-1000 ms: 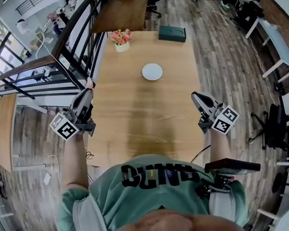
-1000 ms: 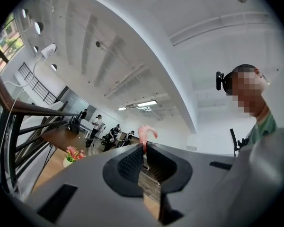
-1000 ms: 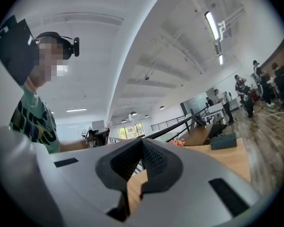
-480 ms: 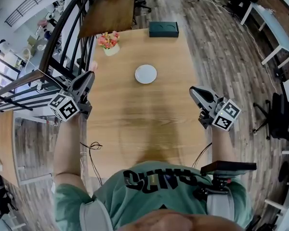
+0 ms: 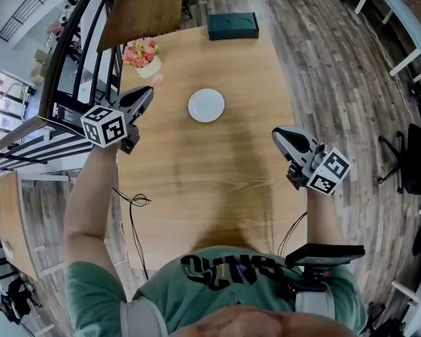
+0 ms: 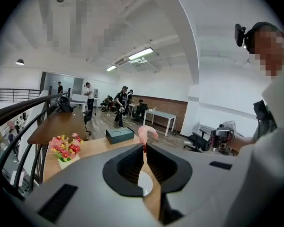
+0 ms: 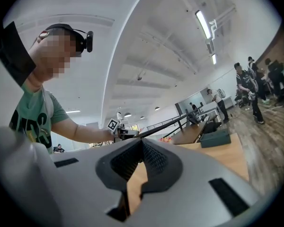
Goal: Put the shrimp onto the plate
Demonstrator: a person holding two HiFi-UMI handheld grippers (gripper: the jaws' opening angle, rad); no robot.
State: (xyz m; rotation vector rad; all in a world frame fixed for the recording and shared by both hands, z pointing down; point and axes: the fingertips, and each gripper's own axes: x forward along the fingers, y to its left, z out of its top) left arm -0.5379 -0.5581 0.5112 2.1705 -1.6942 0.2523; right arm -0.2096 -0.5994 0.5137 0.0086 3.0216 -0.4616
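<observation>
Wooden surface [image 5: 217,181], one item, with two claws over it. The left claw [image 6: 144,148] pinches one pink shrimp [image 6: 147,132] by its tail, raised above the surface's left side and apart from the one white plate [image 5: 206,105]; the right claw [image 5: 278,135] is pressed together on nothing, near the right edge. Farther out stand one flower pot [image 5: 143,53] and one dark box [image 5: 233,25].

Over in the left gripper view the plate [image 6: 145,184] peeks out only as a white sliver behind the left gripper [image 6: 144,146], the shrimp [image 6: 146,132] has its tail buried between the jaws, and the head view shows it as a mere pink speck.
</observation>
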